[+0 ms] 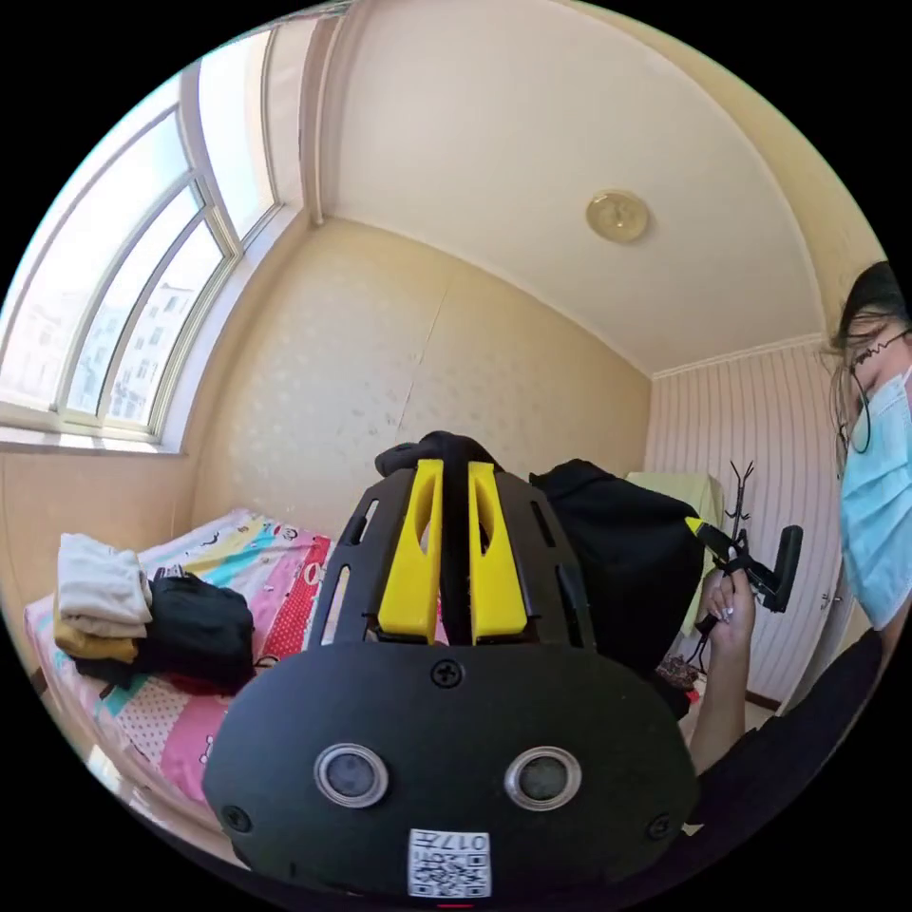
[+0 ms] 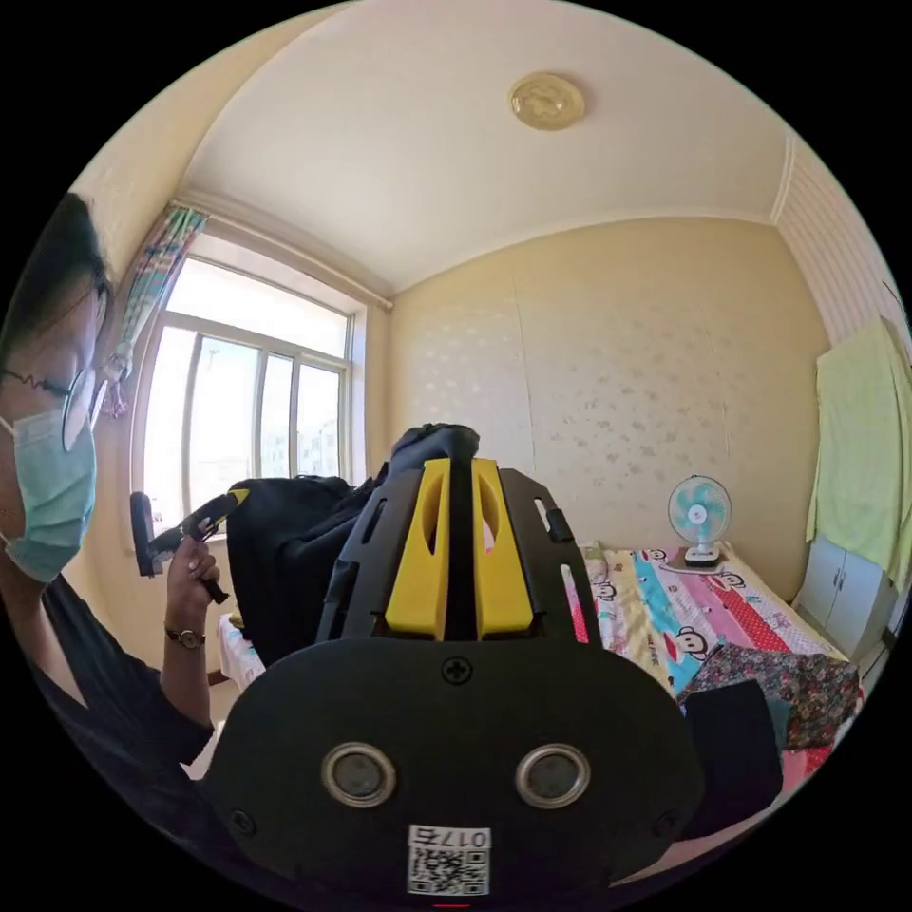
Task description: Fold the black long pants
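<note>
Both the left claw (image 1: 455, 551) and the right claw (image 2: 461, 551) are clamped tight on black cloth of the black long pants (image 1: 617, 560), held up in the air between them above the bed (image 2: 665, 589), hanging slack

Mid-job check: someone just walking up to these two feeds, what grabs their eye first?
Most striking is the black long pants held up in the air between both tongs, above the bed. The left tongs and the right tongs each have their yellow jaws pressed shut on a bunch of the black cloth. Next, the stack of folded clothes sitting on the bed near the window.
</note>
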